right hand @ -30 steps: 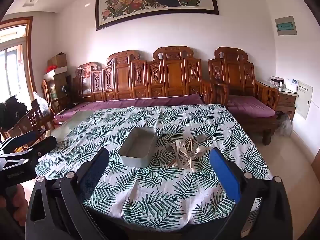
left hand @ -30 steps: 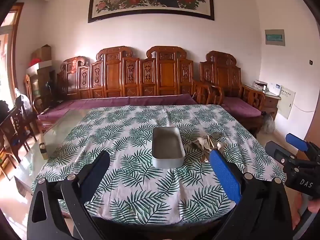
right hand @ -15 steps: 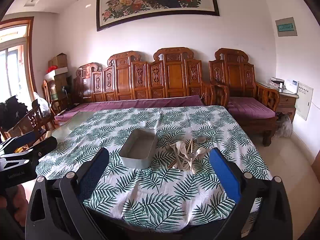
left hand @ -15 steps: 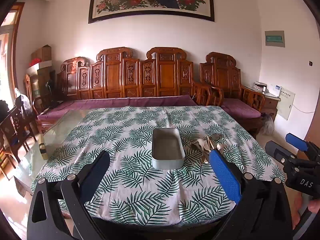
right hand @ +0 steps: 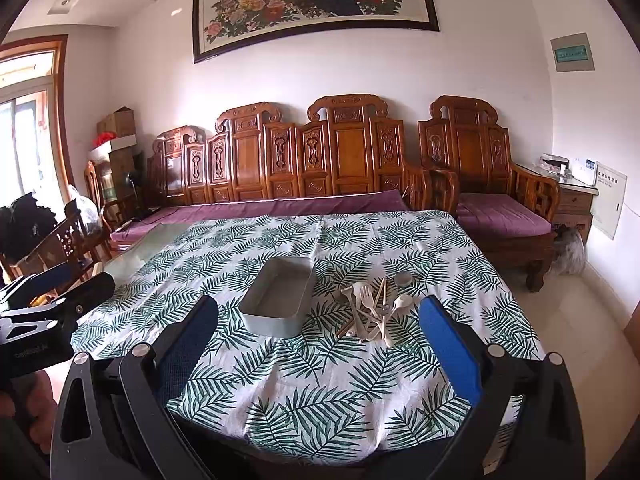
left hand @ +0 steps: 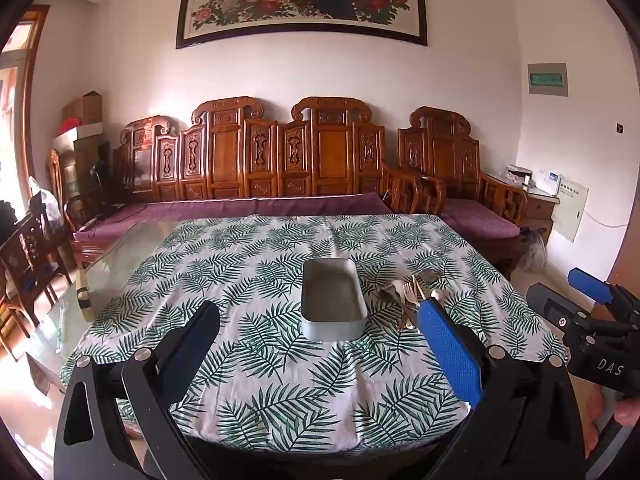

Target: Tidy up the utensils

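Note:
A grey rectangular tray stands empty on the leaf-print tablecloth; it also shows in the right wrist view. A pile of beige utensils, forks, spoons and chopsticks, lies just right of it, partly hidden behind my left finger in the left wrist view. My left gripper is open and empty, above the table's near edge. My right gripper is open and empty, also at the near edge. Each gripper shows at the side of the other's view.
A small round grey cup sits behind the utensils. A carved wooden sofa with purple cushions lines the far side. Wooden chairs stand at the left. The table's left part is bare glass.
Both grippers have drifted slightly toward the table. Nothing on the table has moved.

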`<state>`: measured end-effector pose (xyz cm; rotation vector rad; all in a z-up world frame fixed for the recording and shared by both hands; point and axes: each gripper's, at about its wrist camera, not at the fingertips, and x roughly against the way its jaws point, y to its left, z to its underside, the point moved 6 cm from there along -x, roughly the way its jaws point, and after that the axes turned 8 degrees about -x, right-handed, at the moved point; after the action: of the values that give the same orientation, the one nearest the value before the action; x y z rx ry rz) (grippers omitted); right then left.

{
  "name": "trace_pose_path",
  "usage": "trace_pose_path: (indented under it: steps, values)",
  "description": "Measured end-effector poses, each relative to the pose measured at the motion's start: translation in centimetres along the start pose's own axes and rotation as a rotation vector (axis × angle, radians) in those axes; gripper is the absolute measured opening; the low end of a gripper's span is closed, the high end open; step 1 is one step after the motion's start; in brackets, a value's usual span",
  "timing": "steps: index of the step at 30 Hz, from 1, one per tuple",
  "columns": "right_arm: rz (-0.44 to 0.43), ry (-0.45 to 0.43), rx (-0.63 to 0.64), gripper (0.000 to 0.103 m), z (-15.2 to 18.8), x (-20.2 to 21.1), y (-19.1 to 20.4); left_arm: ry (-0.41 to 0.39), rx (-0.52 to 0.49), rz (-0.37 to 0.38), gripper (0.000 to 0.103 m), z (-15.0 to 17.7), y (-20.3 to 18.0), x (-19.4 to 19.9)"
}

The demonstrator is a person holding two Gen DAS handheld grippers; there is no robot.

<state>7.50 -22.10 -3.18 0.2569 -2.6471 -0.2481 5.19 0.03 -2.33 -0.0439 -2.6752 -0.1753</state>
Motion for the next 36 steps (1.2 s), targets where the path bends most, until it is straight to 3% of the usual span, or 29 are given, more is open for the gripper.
trace_pose_path:
  steps: [36]
  values:
    - [-0.008,-0.003,-0.004,0.101,-0.1,0.42,0.24,0.003,0.005,0.003,0.096,0.36,0.0,-0.04]
